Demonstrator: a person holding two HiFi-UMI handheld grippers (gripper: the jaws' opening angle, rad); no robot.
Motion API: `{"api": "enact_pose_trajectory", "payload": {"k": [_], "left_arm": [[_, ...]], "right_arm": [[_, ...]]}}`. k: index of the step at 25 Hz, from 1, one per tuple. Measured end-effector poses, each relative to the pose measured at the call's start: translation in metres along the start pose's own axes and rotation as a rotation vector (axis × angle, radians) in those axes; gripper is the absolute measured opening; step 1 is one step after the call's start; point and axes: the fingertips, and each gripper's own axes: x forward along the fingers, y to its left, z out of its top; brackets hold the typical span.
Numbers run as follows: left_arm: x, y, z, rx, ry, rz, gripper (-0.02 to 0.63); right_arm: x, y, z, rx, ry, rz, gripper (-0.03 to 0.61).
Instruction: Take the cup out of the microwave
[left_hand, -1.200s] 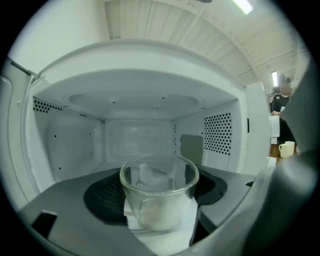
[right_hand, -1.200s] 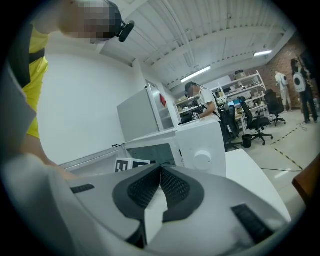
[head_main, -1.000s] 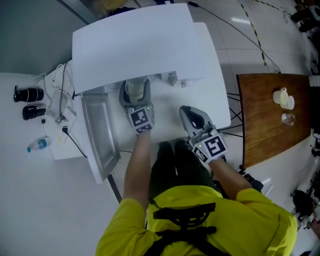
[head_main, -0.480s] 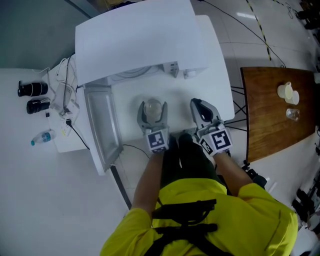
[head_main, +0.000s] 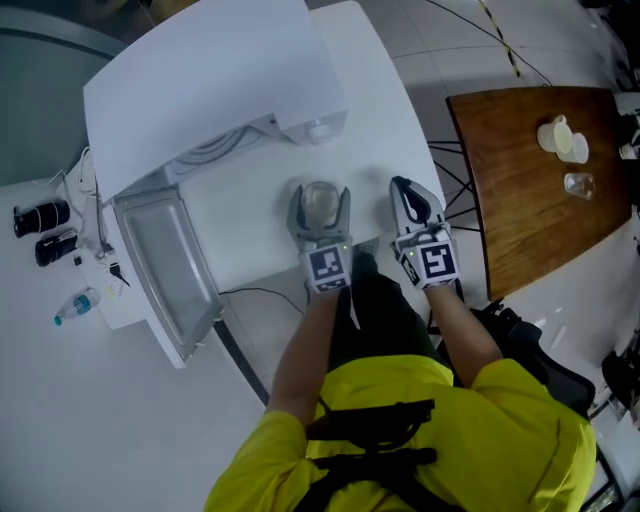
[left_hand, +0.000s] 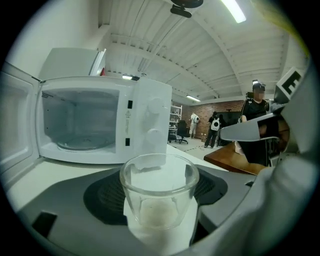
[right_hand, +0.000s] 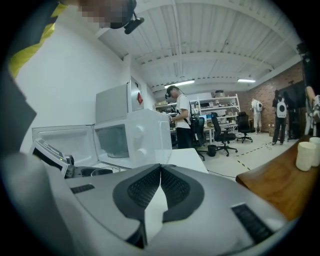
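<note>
A clear glass cup (head_main: 319, 201) stands upright between the jaws of my left gripper (head_main: 320, 192), which is shut on it, over the white table in front of the microwave (head_main: 210, 90). In the left gripper view the cup (left_hand: 159, 192) fills the gap between the dark pads (left_hand: 102, 192), and the microwave (left_hand: 145, 122) beyond it stands open with only its turntable inside. The door (head_main: 160, 265) hangs open to the left. My right gripper (head_main: 412, 198) hovers beside the left one on the right, its jaws shut and empty (right_hand: 160, 167).
A wooden table (head_main: 520, 200) at the right carries pale cups (head_main: 562, 136) and a small glass (head_main: 575, 183). A water bottle (head_main: 76, 305), black cylinders (head_main: 38, 216) and cables lie left of the microwave. People and office chairs (right_hand: 222, 132) are far behind.
My left gripper has drawn back from the microwave mouth towards the person, bringing the cup out over the table. The right gripper has moved forward beside it.
</note>
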Motion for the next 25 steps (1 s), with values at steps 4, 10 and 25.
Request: {"api": "enact_pose_trajectory", "payload": {"k": [4,10,25], "left_arm": [[0.014,-0.030,-0.001,0.006,0.007,-0.032,0.359],[0.037,-0.056,-0.003,0.016,0.026,-0.055,0.359],[0.069,-0.074,-0.014,0.080,0.009,-0.082,0.369]], "right_arm": [[-0.010,-0.018,-0.009,0.009,0.004,-0.032,0.008],[-0.011,-0.037,-0.016,0.012,0.003,-0.061,0.008],[0.001,-0.055,-0.022,0.067,0.023,-0.093,0.008]]}}
